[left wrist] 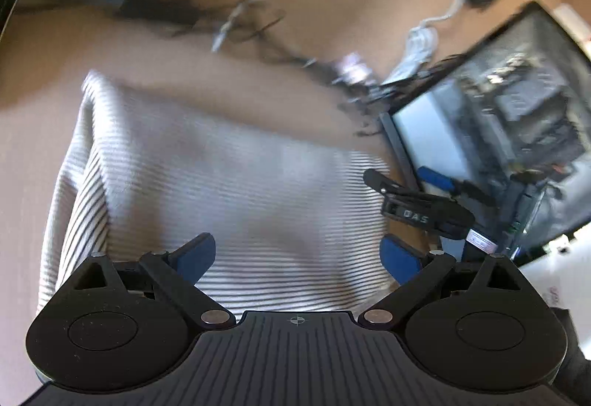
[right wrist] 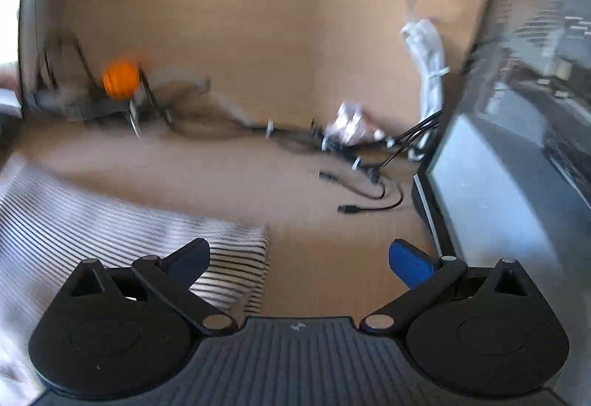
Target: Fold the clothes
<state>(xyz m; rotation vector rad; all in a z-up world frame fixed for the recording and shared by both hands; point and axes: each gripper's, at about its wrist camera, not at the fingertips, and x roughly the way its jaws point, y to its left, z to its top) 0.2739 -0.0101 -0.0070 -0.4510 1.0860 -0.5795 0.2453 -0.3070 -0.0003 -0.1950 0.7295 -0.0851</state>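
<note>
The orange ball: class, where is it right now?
The orange ball sits at the far left of the table in the right wrist view, beside tangled black cables, well beyond the striped garment.

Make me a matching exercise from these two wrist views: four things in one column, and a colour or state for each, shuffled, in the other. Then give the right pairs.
Things:
1. striped garment
2. ball
3. left gripper
4. bundled cable

Colour or state:
A. orange
B. open, holding nothing
C. white, coiled near the computer case
D. white with thin dark stripes, lying on the table

Pairs: 1-D, 2-A, 3-B, 4-C.
The right gripper is open too, its left finger over the garment's edge.
</note>
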